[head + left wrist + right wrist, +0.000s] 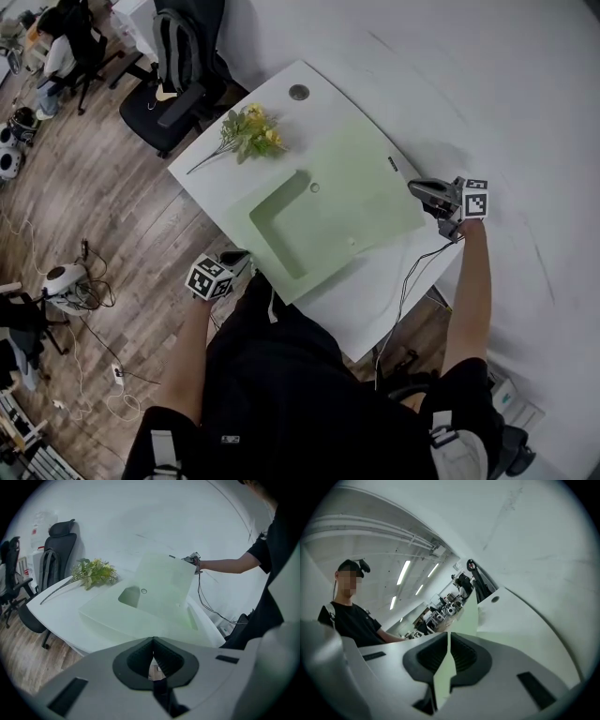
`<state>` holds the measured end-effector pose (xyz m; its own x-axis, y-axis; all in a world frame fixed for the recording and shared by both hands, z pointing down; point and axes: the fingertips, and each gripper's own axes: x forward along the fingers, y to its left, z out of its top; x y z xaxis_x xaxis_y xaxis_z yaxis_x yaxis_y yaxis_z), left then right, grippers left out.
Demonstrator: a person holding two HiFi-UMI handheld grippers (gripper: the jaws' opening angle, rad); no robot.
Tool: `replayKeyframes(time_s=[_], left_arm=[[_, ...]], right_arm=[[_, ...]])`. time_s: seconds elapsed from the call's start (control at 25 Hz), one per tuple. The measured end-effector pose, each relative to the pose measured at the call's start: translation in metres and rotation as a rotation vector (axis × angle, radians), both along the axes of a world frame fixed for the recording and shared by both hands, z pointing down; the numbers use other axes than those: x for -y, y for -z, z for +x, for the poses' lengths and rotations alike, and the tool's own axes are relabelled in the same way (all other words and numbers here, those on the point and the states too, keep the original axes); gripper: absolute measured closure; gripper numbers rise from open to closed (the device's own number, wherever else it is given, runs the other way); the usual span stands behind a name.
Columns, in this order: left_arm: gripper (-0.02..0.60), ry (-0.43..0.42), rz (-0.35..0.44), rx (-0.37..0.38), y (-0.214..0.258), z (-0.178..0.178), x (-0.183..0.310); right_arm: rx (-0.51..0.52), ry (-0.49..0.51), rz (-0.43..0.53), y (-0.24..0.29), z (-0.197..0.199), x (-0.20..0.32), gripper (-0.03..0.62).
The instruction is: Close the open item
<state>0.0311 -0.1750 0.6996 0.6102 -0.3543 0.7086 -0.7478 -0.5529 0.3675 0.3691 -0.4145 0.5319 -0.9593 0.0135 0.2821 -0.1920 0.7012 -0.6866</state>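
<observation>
One white desk (pixel 375 309). One pale green folder (pixel 328 211) lies open across its middle, its cover (pixel 164 581) tilted up at the right edge. One flower bunch (pixel 248 133) near the far edge. Two grippers: right gripper (pixel 417 189) pinches the cover's edge; left gripper (pixel 239 259) has its jaws pressed together, empty, just off the near edge.

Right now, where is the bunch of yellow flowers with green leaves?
In the head view the flower bunch lies on the white table, at its far left, between the pale green case and the black chair.
</observation>
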Motion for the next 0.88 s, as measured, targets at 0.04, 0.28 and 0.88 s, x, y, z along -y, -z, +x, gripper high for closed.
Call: replayKeyframes(time_s=[0.04,0.28,0.88], left_arm=[[0.577,0.001,0.004,-0.001,0.000,0.000,0.001],[0.577,0.018,0.028,0.000,0.000,0.000,0.001],[0.577,0.038,0.036,-0.057,-0.003,-0.009,-0.013]], right_arm=[[-0.024,0.042,0.014,-0.003,-0.008,-0.009,0.577],[-0.070,0.231,0.034,-0.033,-0.066,-0.069,0.577],[-0.028,0.210,0.147,-0.010,-0.140,-0.103,0.577]])
